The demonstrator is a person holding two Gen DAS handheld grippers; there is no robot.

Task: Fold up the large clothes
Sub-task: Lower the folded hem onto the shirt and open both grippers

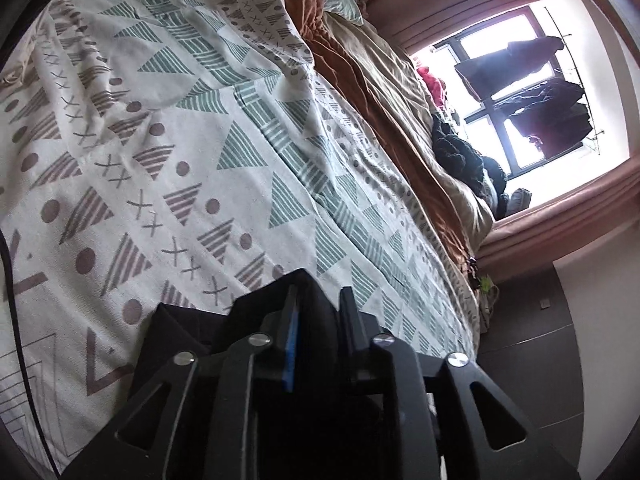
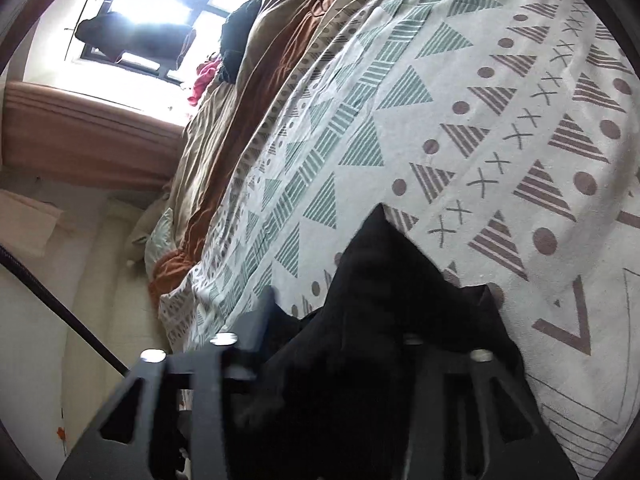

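Evidently both tools are holding one black garment (image 2: 384,280) up over the bed (image 1: 200,140), which is covered with a white spread printed in green and mauve triangles. In the left wrist view, the left tool (image 1: 316,304) is pinching a thick gather of the black cloth between its two fingers, with the blue pad (image 1: 292,344) of one finger pressing against the fabric; the fingers are standing close together with the cloth clamped between them. In the right wrist view, the right tool (image 2: 344,320) is largely buried under the black fabric, which is draping over its far finger and rising to a point ahead of it. One finger is showing at the left, but the cloth is hiding whether the fingers are gripping it, so I cannot tell.

Judging by this, the garment is being carried by two separate points so that it is hanging spread between them rather than bunching, ready to be laid flat on the open part of the spread. A rumpled tan and rust duvet (image 1: 400,120) is lying along the window side of the bed, well apart from the tools, leaving the patterned area free for folding.
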